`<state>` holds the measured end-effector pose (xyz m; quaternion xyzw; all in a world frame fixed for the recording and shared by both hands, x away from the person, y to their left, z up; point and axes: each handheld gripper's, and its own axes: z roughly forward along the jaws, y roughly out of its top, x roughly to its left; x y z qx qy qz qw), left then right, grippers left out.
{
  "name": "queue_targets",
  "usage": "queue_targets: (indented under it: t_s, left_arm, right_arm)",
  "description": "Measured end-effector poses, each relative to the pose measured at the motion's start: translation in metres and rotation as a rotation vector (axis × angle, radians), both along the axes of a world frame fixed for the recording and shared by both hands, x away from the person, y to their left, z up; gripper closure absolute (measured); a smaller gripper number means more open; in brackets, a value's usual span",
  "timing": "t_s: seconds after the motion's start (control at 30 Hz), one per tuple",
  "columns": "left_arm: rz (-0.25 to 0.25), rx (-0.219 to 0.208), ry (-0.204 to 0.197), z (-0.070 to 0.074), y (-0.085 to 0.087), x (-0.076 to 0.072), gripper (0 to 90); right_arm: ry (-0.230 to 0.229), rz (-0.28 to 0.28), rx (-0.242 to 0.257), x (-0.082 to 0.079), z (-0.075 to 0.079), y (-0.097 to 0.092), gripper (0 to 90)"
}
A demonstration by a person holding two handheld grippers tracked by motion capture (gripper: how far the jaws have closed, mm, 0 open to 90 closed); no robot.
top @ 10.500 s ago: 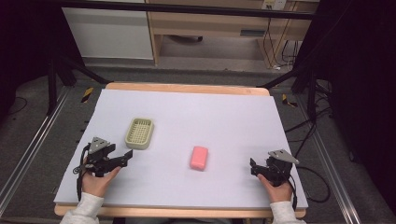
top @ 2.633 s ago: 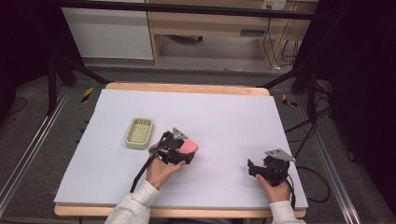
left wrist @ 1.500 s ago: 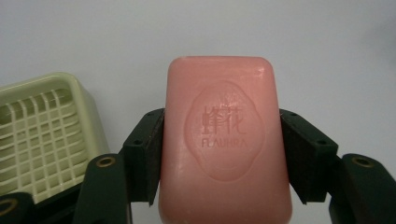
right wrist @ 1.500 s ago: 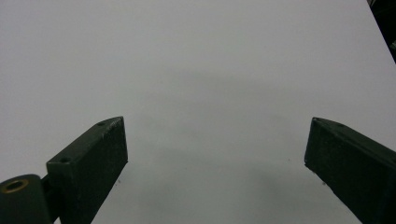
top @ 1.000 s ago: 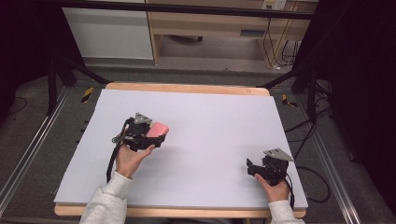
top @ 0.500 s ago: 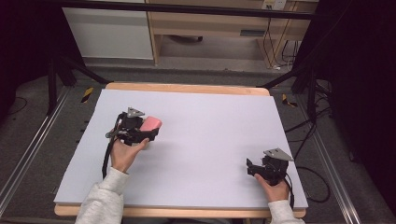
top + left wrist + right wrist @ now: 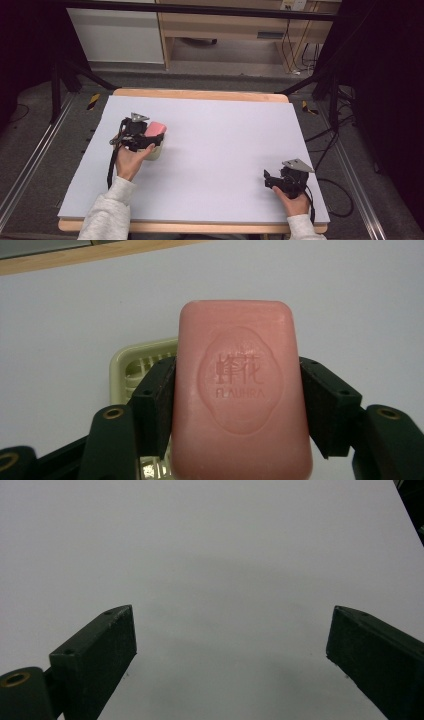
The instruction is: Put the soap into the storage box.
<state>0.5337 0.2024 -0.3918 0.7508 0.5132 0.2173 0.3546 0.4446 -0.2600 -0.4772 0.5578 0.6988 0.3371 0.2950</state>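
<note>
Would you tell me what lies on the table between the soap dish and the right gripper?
Nothing: in the high view, bare table separates the soap dish from the right gripper.

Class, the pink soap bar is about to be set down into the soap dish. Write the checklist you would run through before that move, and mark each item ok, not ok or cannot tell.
1. Left gripper grips the pink soap bar by both long sides: ok.
2. Bar sits level between the pads, stamped face up: ok.
3. Soap dish lies under and just beyond the bar: ok.
4. Bar centred over the dish: cannot tell; the bar hides most of the dish, which peeks out on one side.
5. Dish free of other things: cannot tell, mostly covered.
6. Right gripper open, resting far off on the table, out of the way: ok.
</note>
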Motion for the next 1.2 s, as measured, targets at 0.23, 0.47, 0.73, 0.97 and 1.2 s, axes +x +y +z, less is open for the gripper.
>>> queue_targets:
  t_s: [0.23,0.47,0.73,0.97,1.2]
  left_arm:
    - [0.019,0.001,0.015,-0.007,0.009,0.006,37.5]
    - [0.041,0.002,0.023,-0.014,0.013,0.011,37.5]
    - [0.061,-0.002,0.036,-0.022,0.015,0.018,37.5]
    - [0.068,0.001,0.045,-0.03,0.013,0.023,37.5]
    - [0.081,0.01,0.06,-0.039,0.014,0.028,37.5]
  right_arm:
    - [-0.001,0.0,-0.001,0.0,0.0,0.0,6.1]
    - [-0.001,0.002,0.0,0.001,0.0,0.0,6.0]
    - [0.0,0.001,0.0,0.001,0.0,0.0,6.0]
    - [-0.002,0.002,0.001,0.001,0.0,0.0,6.0]
    - [0.003,0.0,0.001,0.0,0.0,0.0,6.0]
